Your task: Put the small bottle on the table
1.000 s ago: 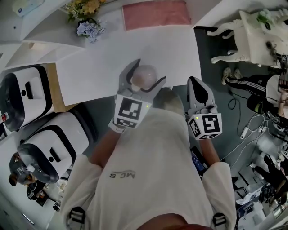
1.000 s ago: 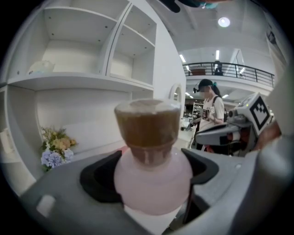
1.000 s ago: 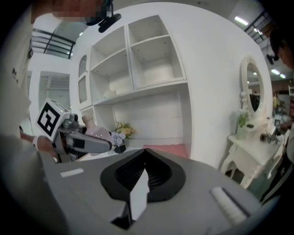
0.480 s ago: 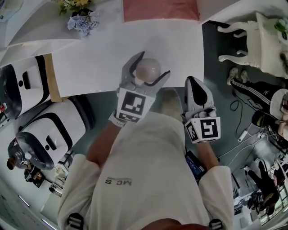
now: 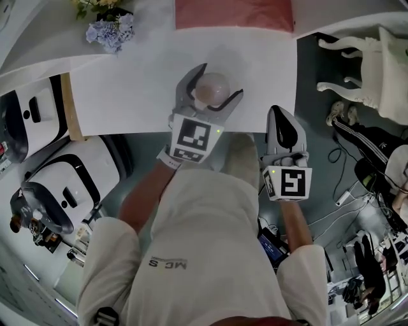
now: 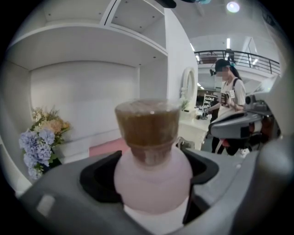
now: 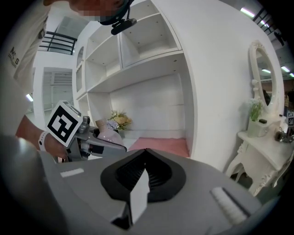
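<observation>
A small pale pink bottle (image 5: 212,89) with a brown cap (image 6: 147,123) stands upright between the jaws of my left gripper (image 5: 210,86), which is shut on it over the near part of the white table (image 5: 134,89). In the left gripper view the bottle's round body (image 6: 154,176) fills the gap between the jaws. In the right gripper view it shows small at the left (image 7: 108,133). Whether it touches the tabletop I cannot tell. My right gripper (image 5: 284,127) hangs off the table's near right corner, jaws shut with nothing between them (image 7: 142,176).
A pink mat (image 5: 233,14) lies at the table's far edge, and a bunch of flowers (image 5: 105,28) stands at the far left. White machines (image 5: 70,184) sit left of the table. A white ornate dresser (image 5: 373,70) is at the right, above a floor with cables.
My left gripper has carried the bottle forward, further over the table. The right gripper has kept its place beside the near right corner.
</observation>
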